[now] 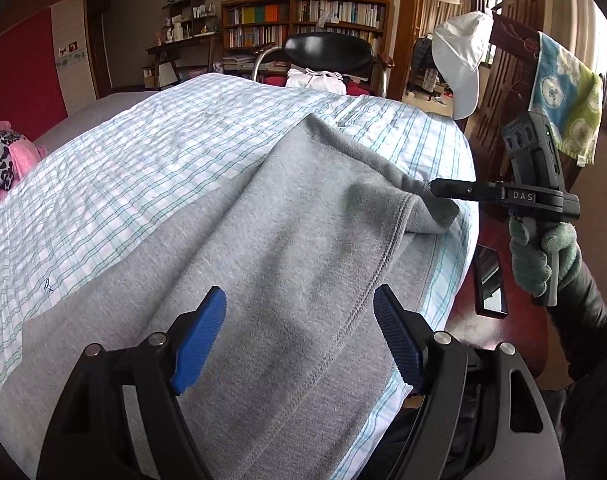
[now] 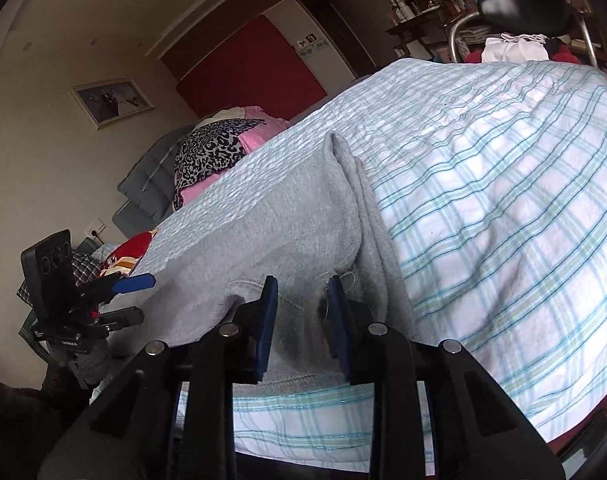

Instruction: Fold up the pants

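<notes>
Grey sweatpants (image 1: 287,240) lie spread on a bed with a blue-and-white checked sheet (image 1: 143,148). My left gripper (image 1: 299,328) hovers low over the pants with its blue pads wide apart and nothing between them. My right gripper (image 1: 431,189) is at the bed's right edge, shut on a lifted corner of the pants. In the right wrist view the right gripper (image 2: 301,320) has grey fabric of the pants (image 2: 263,232) pinched between its blue pads. The left gripper (image 2: 137,298) shows there at the far left, open.
A white cap (image 1: 461,68) and a patterned towel (image 1: 567,92) hang on a wooden frame by the bed's right side. A black chair (image 1: 327,54) stands beyond the bed. Pink and leopard-print clothes (image 2: 219,148) lie near the headboard. A phone (image 1: 490,280) lies on a red surface.
</notes>
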